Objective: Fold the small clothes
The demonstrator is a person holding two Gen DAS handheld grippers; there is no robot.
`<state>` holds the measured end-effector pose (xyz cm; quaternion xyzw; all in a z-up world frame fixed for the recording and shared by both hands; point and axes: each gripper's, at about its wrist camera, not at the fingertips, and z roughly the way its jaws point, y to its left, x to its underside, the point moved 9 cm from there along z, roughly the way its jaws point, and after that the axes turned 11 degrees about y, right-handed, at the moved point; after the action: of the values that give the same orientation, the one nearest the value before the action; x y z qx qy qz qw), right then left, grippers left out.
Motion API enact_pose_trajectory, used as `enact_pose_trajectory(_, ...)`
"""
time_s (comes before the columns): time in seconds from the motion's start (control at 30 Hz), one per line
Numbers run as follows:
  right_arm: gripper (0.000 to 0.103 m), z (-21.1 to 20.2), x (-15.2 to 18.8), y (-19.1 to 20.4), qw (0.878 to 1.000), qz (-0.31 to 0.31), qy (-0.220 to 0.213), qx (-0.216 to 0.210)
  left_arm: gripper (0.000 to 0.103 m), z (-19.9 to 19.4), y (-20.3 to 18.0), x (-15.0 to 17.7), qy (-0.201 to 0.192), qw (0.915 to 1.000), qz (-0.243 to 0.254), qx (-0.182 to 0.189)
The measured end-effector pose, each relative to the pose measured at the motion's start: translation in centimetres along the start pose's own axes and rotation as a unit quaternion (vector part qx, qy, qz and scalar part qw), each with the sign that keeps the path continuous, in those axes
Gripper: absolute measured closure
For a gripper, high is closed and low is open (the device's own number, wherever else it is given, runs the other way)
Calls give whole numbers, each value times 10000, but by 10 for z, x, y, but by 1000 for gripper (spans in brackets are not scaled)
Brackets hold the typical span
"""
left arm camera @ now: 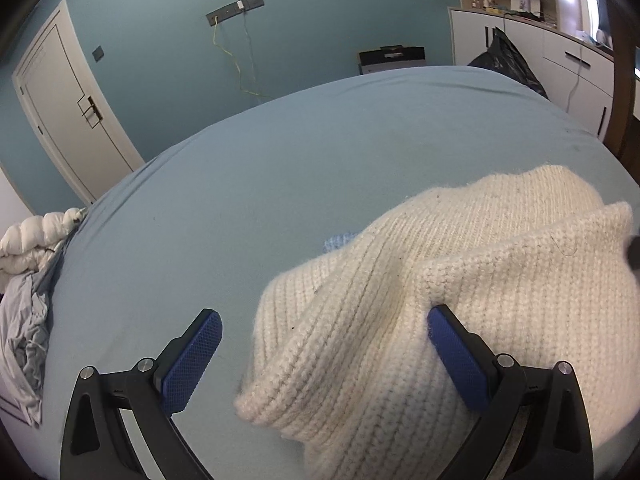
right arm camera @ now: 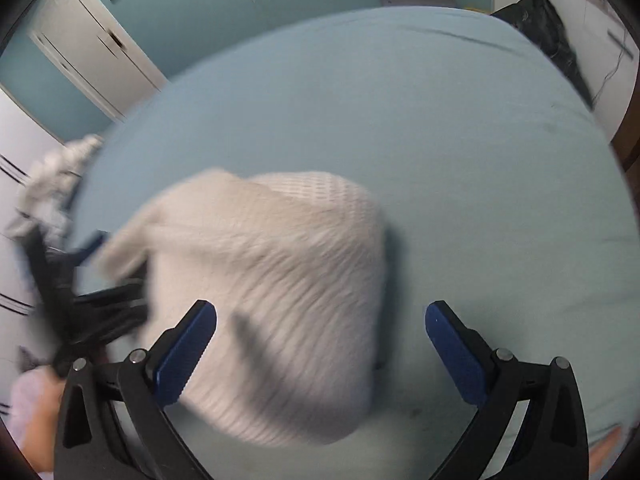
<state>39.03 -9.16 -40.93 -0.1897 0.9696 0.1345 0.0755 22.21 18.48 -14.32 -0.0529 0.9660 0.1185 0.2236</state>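
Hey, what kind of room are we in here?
Most likely a bedroom. A wide bed with a blue sheet fills the view, a white door stands in the blue wall, and white cabinets line the far side.

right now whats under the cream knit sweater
A light blue knit scrap pokes out from under the cream knit sweater, which lies on the blue bed sheet. The rest is covered.
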Motion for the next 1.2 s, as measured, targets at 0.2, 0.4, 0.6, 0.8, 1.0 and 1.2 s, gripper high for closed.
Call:
enact_pose_trajectory(0.2, 1, 41, -24, 4, 9985, 74, -513, -180, 0, 6, 10, -5, 133, 9996, -126, 207)
enact_pose_trajectory(0.4, 1, 37, -57, -3, 9986, -266, -384, -230, 0, 2, 21, -13, 324, 9928, -222, 1131)
enact_pose_trajectory(0.6, 1, 44, -41, -18, 9893, 335, -43, -1418, 0, -7, 92, -34, 264, 9487, -1471, 2787)
enact_pose_trajectory(0.8, 1, 37, -9, -28, 9769, 571, 271, -2041, 0, 44, 100, -15, 1327, 9191, -1400, 3436)
enact_pose_trajectory(1.0, 1, 45, 3, -31, 9549, 742, 889, -2734, 0, 83, 51, 10, 1948, 8606, -1187, 4553)
enact_pose_trajectory(1.2, 1, 82, -1, -15, 8940, 1351, 1408, -4033, 0, 103, 29, 27, 2270, 7765, -1915, 5557)
